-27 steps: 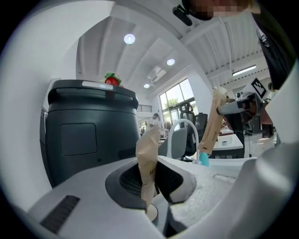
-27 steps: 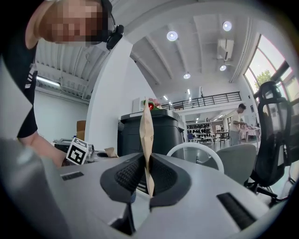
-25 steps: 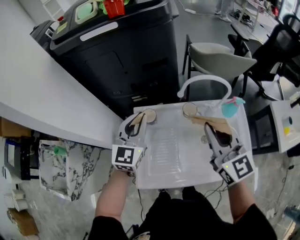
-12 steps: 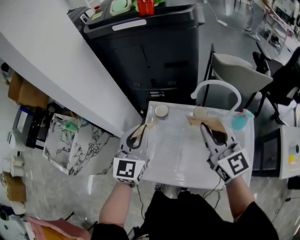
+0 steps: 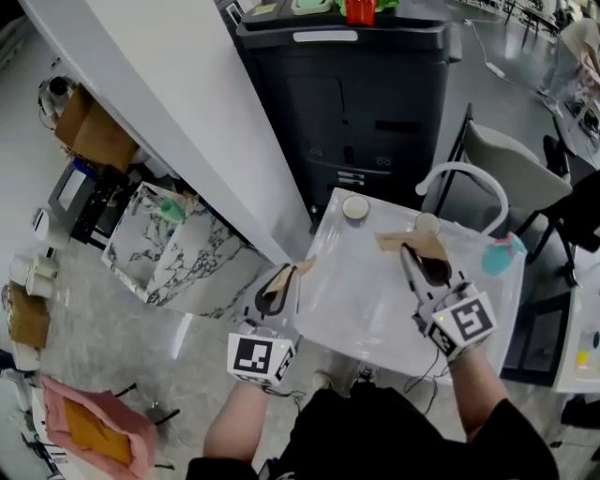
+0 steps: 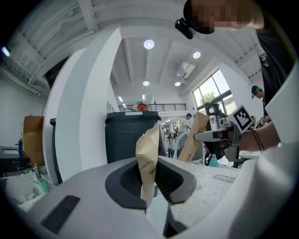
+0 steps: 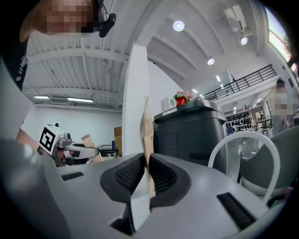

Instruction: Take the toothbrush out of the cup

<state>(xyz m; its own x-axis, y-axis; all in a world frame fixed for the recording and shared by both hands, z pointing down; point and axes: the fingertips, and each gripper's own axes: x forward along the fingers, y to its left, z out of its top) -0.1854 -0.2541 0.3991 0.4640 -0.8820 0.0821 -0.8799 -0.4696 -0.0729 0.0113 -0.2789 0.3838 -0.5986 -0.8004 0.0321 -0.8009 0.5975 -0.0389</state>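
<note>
A tall black bin stands beside a long white counter, with a red item and green ones on its lid. In front of it is a white table. A white arched tube rises at the table's far edge, near a grey chair. Left of the table, on the glossy grey floor, a marble-patterned box sits near cardboard boxes, well apart from a pink bundle at lower left. Round ceiling lights glow overhead, and a railed gallery runs behind the bin.
</note>
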